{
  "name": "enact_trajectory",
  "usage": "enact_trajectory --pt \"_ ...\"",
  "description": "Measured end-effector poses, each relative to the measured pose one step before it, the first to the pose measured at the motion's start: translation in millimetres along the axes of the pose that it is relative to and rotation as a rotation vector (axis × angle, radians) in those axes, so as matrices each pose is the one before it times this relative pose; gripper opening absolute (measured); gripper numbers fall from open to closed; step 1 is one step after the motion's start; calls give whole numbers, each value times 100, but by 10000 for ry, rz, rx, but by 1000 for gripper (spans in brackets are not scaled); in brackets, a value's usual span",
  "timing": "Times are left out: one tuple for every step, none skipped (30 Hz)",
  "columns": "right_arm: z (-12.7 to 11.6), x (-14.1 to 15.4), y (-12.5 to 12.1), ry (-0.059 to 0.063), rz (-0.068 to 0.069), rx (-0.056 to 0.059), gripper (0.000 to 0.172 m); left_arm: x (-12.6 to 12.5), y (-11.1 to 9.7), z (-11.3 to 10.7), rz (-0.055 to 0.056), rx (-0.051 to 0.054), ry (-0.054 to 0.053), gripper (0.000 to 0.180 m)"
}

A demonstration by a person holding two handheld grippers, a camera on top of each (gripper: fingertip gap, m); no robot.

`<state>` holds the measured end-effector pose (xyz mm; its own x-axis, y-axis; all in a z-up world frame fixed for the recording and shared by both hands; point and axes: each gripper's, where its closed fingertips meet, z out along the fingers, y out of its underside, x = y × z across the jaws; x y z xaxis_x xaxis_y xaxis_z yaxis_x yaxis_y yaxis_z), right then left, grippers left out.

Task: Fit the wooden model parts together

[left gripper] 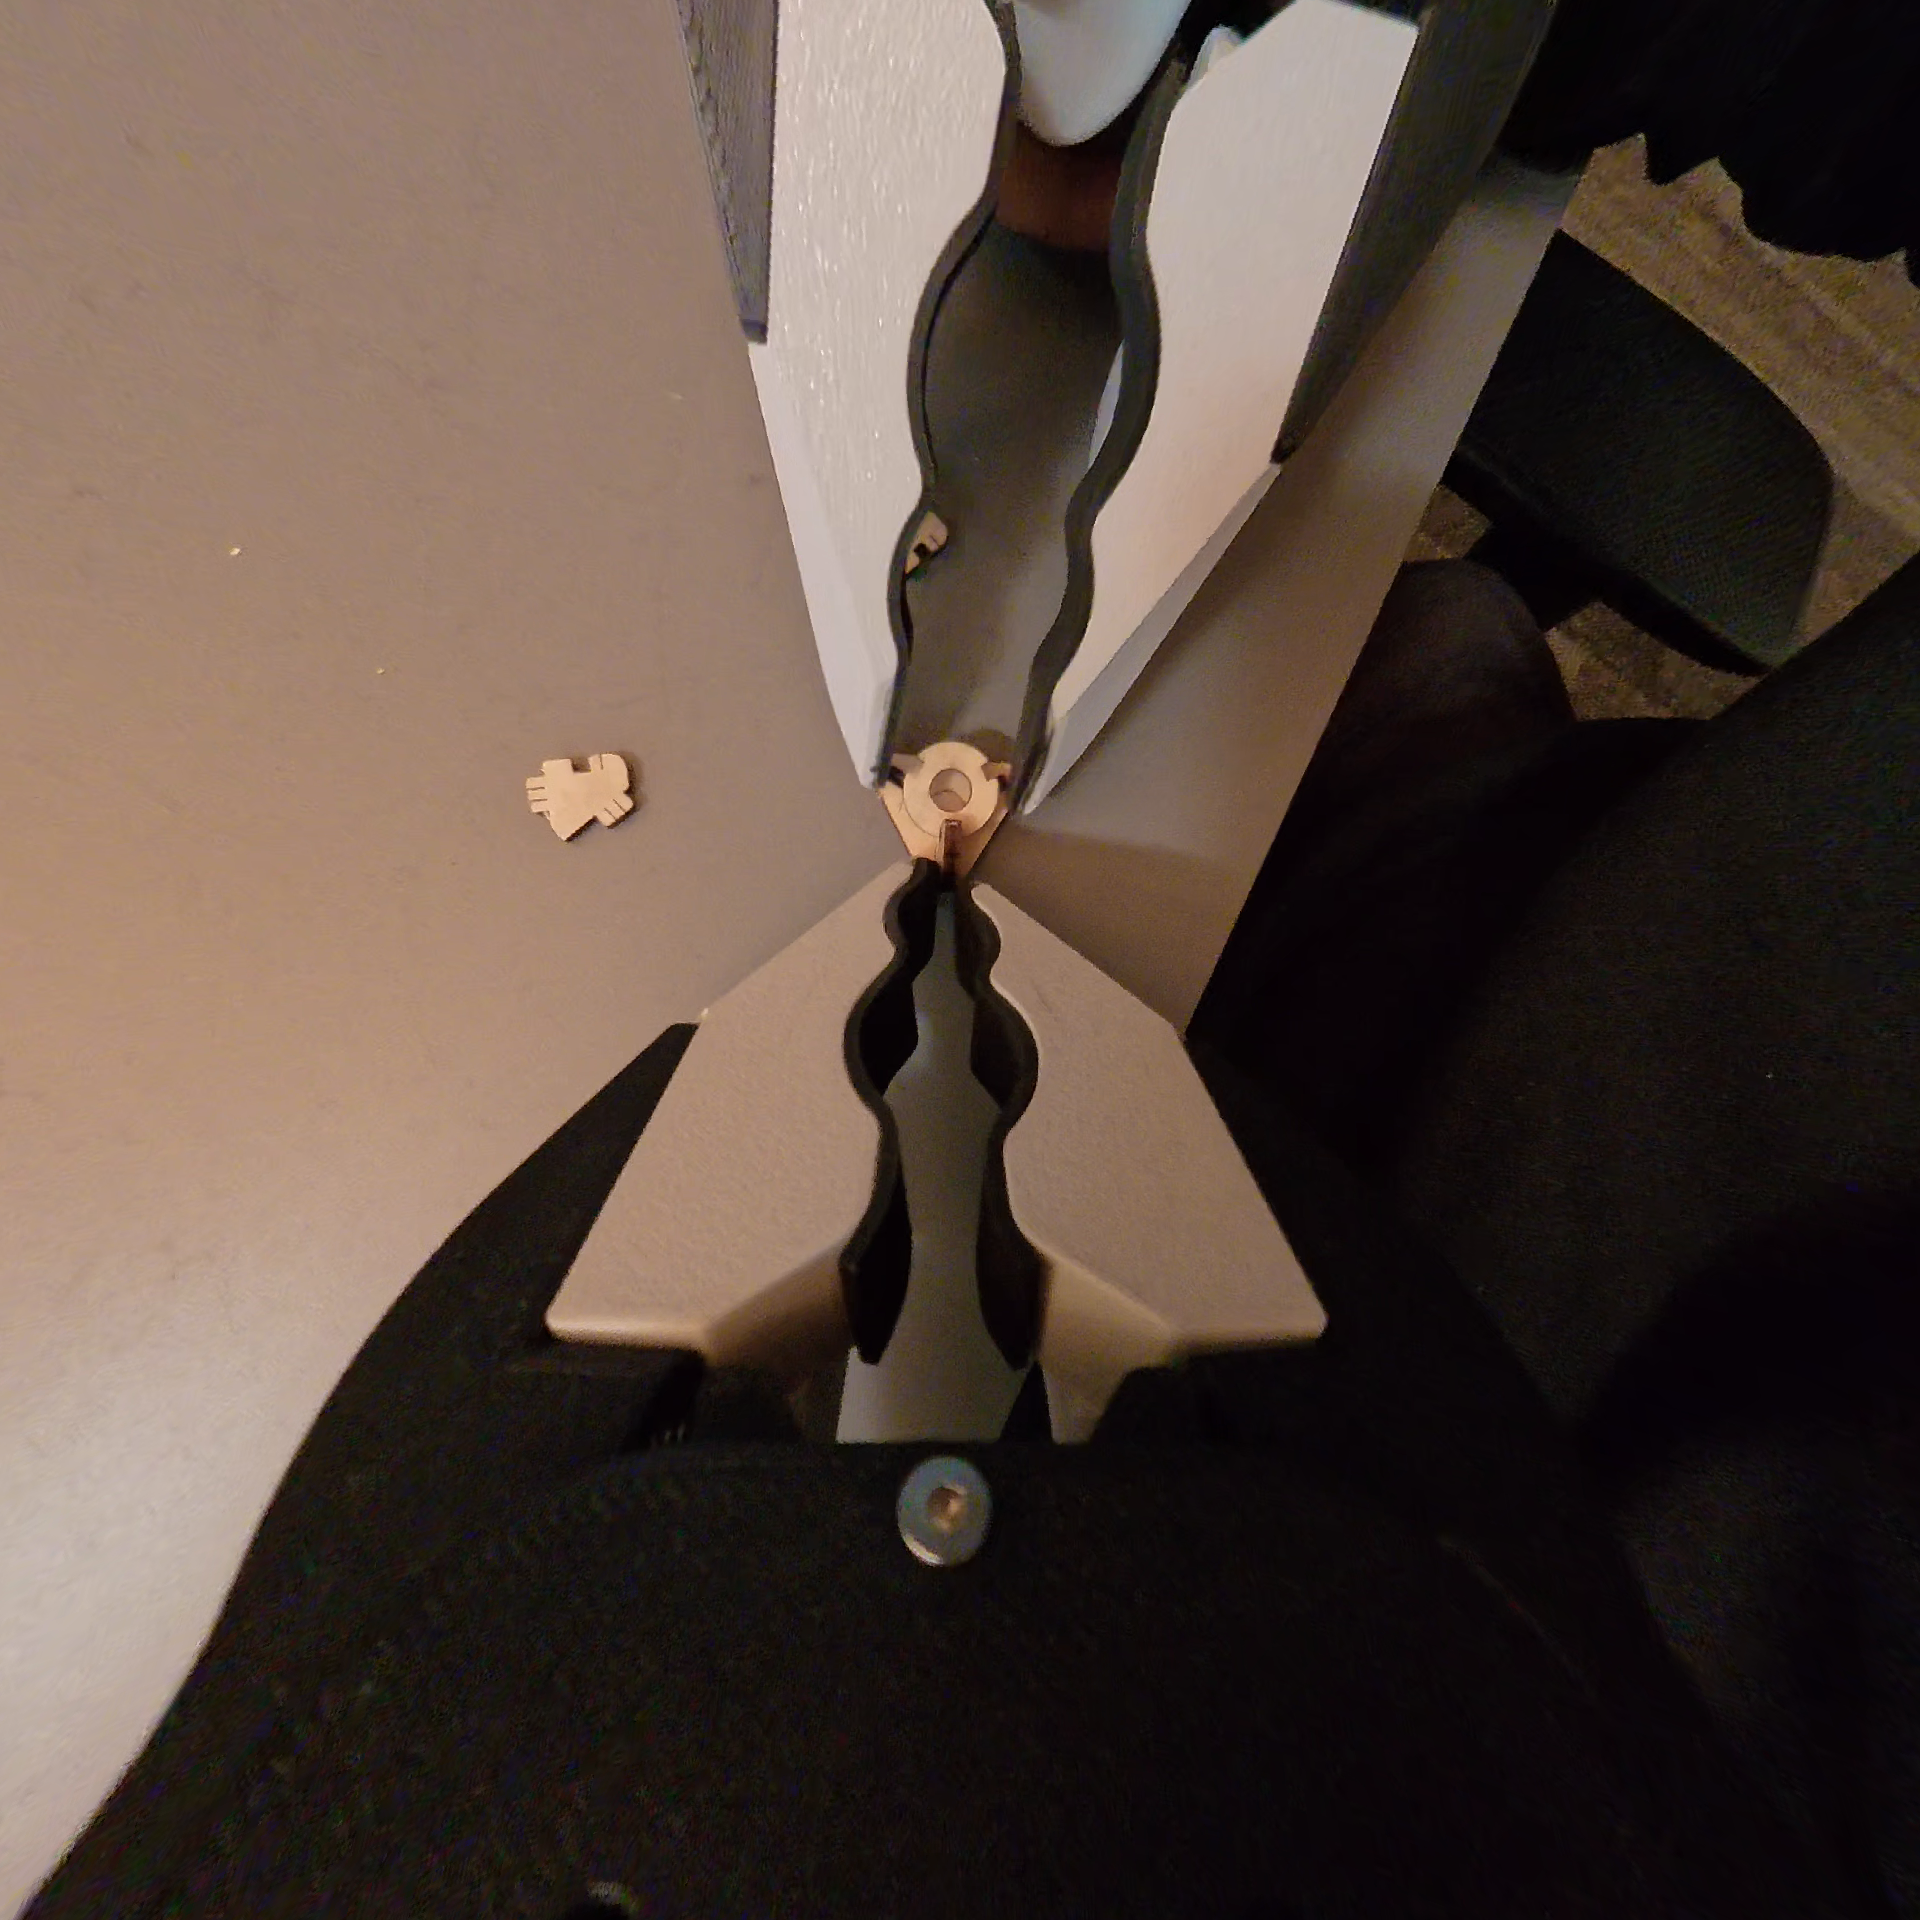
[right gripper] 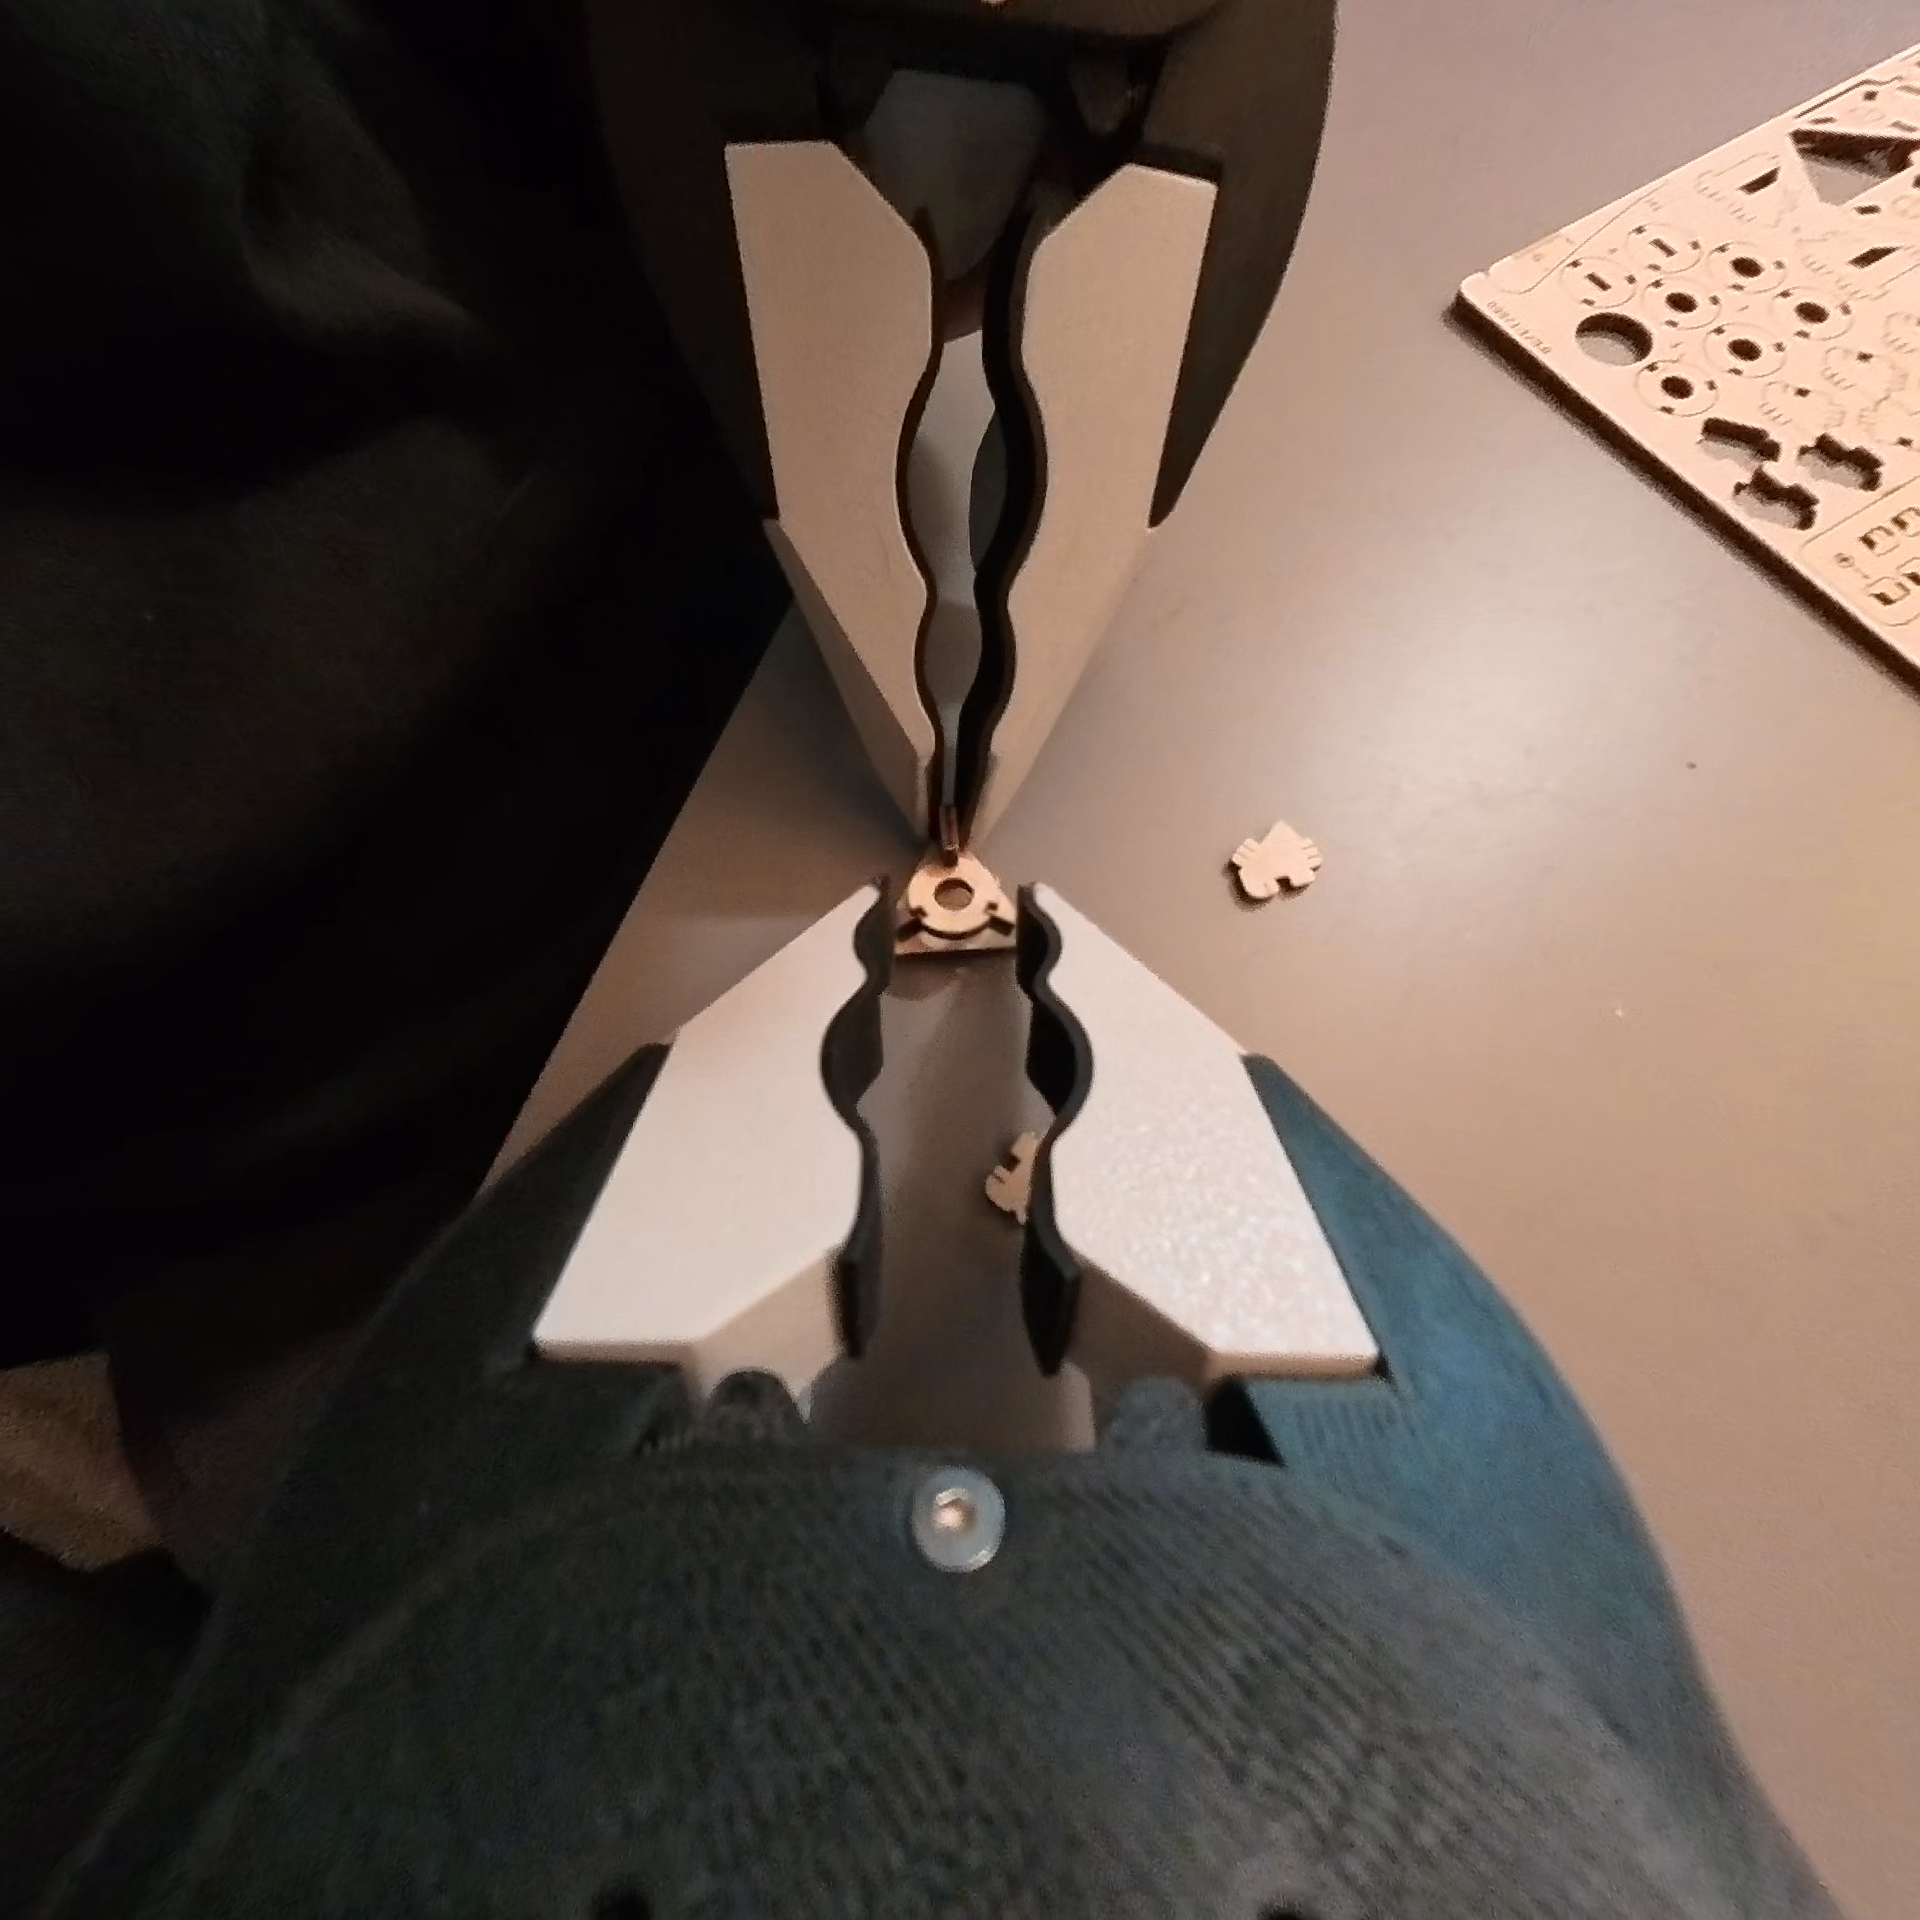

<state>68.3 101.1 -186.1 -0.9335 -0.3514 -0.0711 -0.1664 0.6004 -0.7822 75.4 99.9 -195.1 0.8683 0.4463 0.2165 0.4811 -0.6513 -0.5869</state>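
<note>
Between both grippers | left fingers point(left gripper: 928, 896) clench thin tab point(left gripper: 948, 844) lengthwise | right fingers point(right gripper: 1039, 914) flank triangular piece point(right gripper: 948, 912), released

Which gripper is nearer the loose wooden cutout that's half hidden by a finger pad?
Right. The cutout lies under the right gripper, between its fingers, back from the tips. The left gripper faces it from beyond those tips.

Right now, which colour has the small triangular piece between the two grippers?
Light tan wood, the triangular piece shows best in the right wrist view.
</note>
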Motion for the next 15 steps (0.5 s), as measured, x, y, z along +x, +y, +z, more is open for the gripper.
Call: enact_trajectory --pt "139 -21 114 -26 -40 -114 19 5 -3 -5 -27 23 20 2" --pt "114 -32 144 -29 -37 -113 16 2 5 2 -25 21 21 2" --pt "63 -53 57 -37 -5 -53 16 3 2 -6 -20 11 25 2" --pt "-14 1 -21 -8 7 7 16 1 -3 4 -10 9 16 2" --pt "-4 -7 17 -5 9 -1 16 9 -4 -2 -6 4 13 2" --pt "12 -6 -8 5 -4 -1 16 1 1 -2 3 -4 9 2" --pt "23 6 8 6 -1 -1 16 -3 -2 -1 4 -2 6 2" --pt "-10 -15 -4 3 9 0 16 -2 -2 0 2 -2 6 2" --pt "1 5 -15 3 4 1 15 5 4 8 -5 -2 9 2" --pt "-8 -18 16 18 -20 -5 15 2 -6 -3 -14 2 10 2" --pt "-1 -2 26 31 -30 -8 15 -2 -2 6 -16 3 7 2" --pt "0 7 -12 51 -54 -7 15 14 3 9 -15 2 4 2" --pt "7 18 1 65 -61 2 15 5 2 -6 -14 -1 6 2" --pt "45 49 -17 67 -42 12 15 6 -2 9 -21 -1 7 2" --pt "23 -14 -7 59 -23 8 15 -4 2 4 -16 0 6 2"
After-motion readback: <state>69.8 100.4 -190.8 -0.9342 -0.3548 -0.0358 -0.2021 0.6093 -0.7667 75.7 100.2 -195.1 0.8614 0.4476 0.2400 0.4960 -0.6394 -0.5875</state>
